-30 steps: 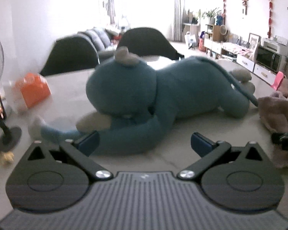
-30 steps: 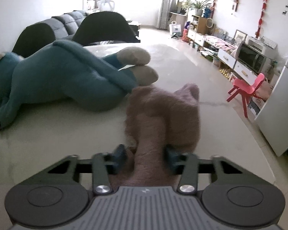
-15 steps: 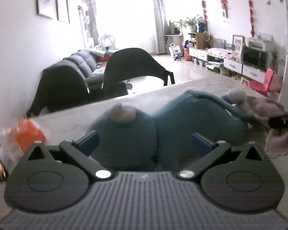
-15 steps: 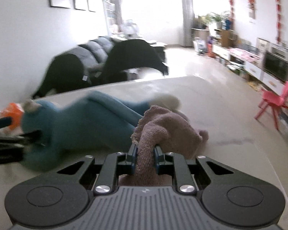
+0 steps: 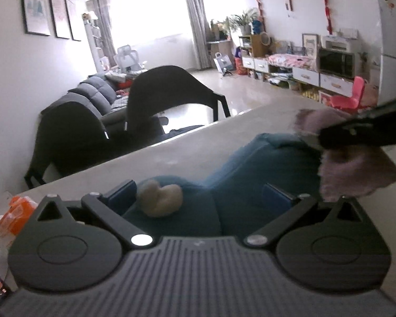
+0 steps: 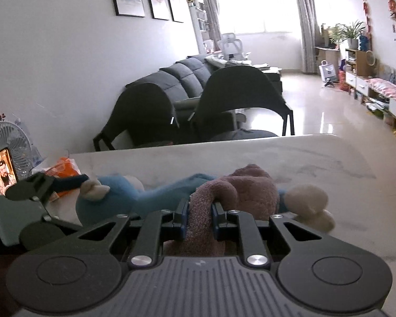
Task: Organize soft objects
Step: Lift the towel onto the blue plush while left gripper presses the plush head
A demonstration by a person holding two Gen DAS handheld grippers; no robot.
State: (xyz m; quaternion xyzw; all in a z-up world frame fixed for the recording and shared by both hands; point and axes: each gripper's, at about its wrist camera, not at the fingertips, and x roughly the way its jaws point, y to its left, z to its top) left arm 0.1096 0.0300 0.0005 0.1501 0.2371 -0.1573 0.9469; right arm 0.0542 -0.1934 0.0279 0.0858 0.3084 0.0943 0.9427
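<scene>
Pinching the pink towel (image 6: 240, 192), the right gripper (image 6: 200, 212) has swung over the blue plush (image 5: 250, 174); left gripper (image 5: 199, 194) spread.

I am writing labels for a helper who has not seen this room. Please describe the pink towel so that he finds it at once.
On the pale table lies a long blue plush toy with beige paws. The towel hangs over the toy's middle, pinched in the right gripper. It is the only pink, rough-looped cloth there, bunched and shapeless, whereas the toy is smooth and blue.
</scene>
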